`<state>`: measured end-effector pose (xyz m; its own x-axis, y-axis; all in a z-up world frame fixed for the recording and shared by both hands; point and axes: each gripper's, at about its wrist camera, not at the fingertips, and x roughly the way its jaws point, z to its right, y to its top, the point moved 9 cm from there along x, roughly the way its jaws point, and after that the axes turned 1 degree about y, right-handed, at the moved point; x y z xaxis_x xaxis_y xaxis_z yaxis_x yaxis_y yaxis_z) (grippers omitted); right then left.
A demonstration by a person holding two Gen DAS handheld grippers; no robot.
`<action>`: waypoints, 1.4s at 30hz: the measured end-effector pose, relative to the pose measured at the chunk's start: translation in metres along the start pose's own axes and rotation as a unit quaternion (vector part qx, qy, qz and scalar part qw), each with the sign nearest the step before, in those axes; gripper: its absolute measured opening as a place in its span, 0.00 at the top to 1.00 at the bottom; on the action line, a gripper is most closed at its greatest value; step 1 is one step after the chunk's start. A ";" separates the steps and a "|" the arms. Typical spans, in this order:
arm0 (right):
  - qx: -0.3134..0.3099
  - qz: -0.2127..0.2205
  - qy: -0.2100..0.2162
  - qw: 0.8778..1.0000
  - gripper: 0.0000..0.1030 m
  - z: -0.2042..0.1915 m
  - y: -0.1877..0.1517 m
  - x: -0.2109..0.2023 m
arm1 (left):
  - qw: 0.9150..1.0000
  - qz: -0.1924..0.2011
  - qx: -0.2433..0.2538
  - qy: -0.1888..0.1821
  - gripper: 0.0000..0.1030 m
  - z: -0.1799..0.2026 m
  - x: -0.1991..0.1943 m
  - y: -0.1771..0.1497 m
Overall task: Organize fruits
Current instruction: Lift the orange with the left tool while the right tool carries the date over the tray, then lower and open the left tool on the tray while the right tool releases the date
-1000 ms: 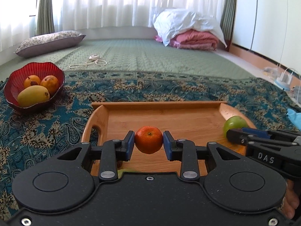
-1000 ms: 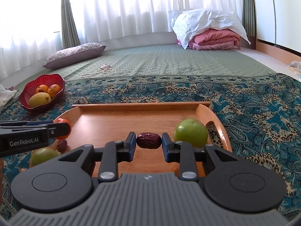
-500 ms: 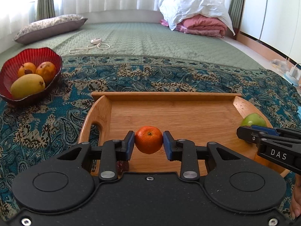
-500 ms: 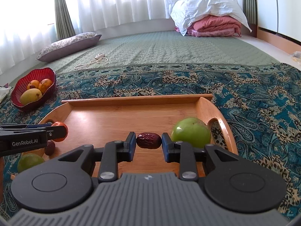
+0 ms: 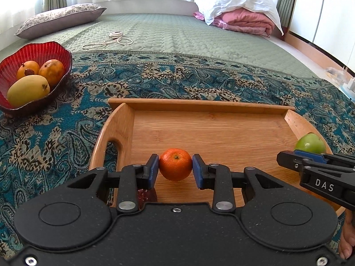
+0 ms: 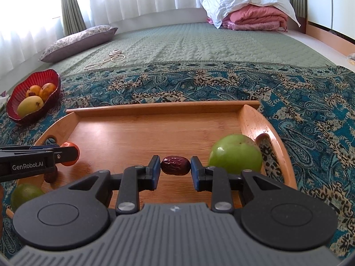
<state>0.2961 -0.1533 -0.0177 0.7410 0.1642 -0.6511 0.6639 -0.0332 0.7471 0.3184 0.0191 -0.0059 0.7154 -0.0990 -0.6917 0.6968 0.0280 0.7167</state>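
My left gripper is shut on an orange tangerine and holds it over the near left part of the wooden tray. My right gripper is shut on a dark red date above the tray's near side. A green apple lies in the tray by its right handle; it also shows in the left wrist view. A second date lies under the left gripper. Another green fruit lies at the tray's near left corner.
A red bowl with a mango and two orange fruits stands on the patterned blue cloth to the left of the tray. A coiled white cable, a pillow and folded bedding lie farther back on the green mat.
Both grippers have risen and tilted down with their fruits still held, so the tray and the bowl show from higher up. The jaws have not changed.
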 end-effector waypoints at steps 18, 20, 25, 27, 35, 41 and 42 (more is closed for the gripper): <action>-0.011 -0.011 -0.006 1.000 0.65 -0.005 -0.008 0.010 | 1.000 0.002 0.010 0.002 0.69 0.002 0.007 -0.003; -0.013 -0.011 -0.006 1.000 0.63 -0.005 -0.008 0.009 | 1.000 0.003 0.012 0.002 0.69 0.002 0.007 -0.003; -0.011 -0.008 -0.004 1.000 0.60 -0.005 -0.007 0.009 | 1.000 0.007 0.017 0.006 0.68 0.003 0.005 -0.002; -0.011 -0.007 -0.002 1.000 0.60 -0.005 -0.008 0.008 | 1.000 0.008 0.018 0.006 0.63 0.003 0.003 -0.002; -0.020 0.009 0.002 1.000 0.47 -0.009 -0.005 -0.005 | 1.000 0.025 0.015 0.008 0.44 0.002 -0.010 0.002; -0.031 0.030 0.002 0.999 0.39 -0.012 0.001 -0.022 | 0.998 0.053 0.028 0.011 0.24 0.006 -0.028 0.006; -0.033 0.034 0.000 0.999 0.38 -0.012 0.002 -0.025 | 0.998 0.058 0.030 0.011 0.22 0.006 -0.032 0.007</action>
<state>0.2780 -0.1458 0.0015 0.7841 0.1644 -0.5985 0.6039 0.0203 0.7968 0.3001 0.0165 0.0216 0.7927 -0.0770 -0.6047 0.6050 -0.0218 0.7959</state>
